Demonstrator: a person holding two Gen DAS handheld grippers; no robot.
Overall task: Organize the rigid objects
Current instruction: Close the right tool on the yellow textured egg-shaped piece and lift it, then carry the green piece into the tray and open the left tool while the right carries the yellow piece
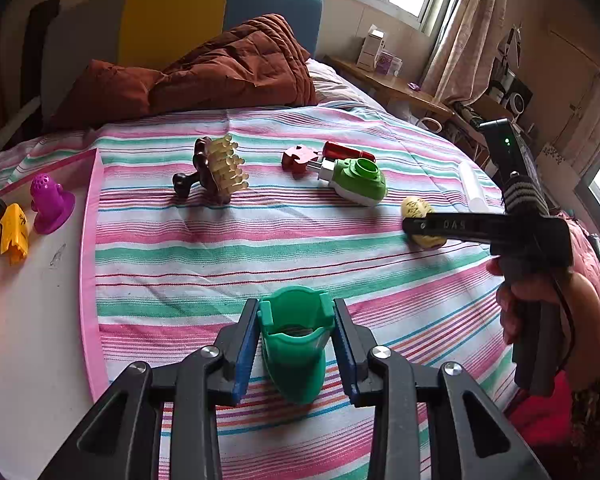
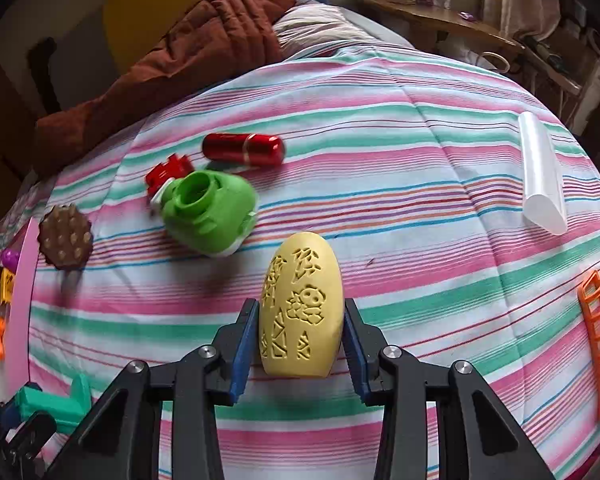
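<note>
While a green cup [image 1: 294, 344] and a yellow egg [image 2: 302, 304] are gripped by the left gripper [image 1: 296, 340] and right gripper [image 2: 302, 336] — several toys remain unsorted on the bed [image 1: 260, 248].

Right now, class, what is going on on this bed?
A person is sorting small things on a striped sheet with a claw in each hand. The left claw grips a green cup; the right claw has a yellow egg between its pads. A brush and a red tube lie loose.
</note>
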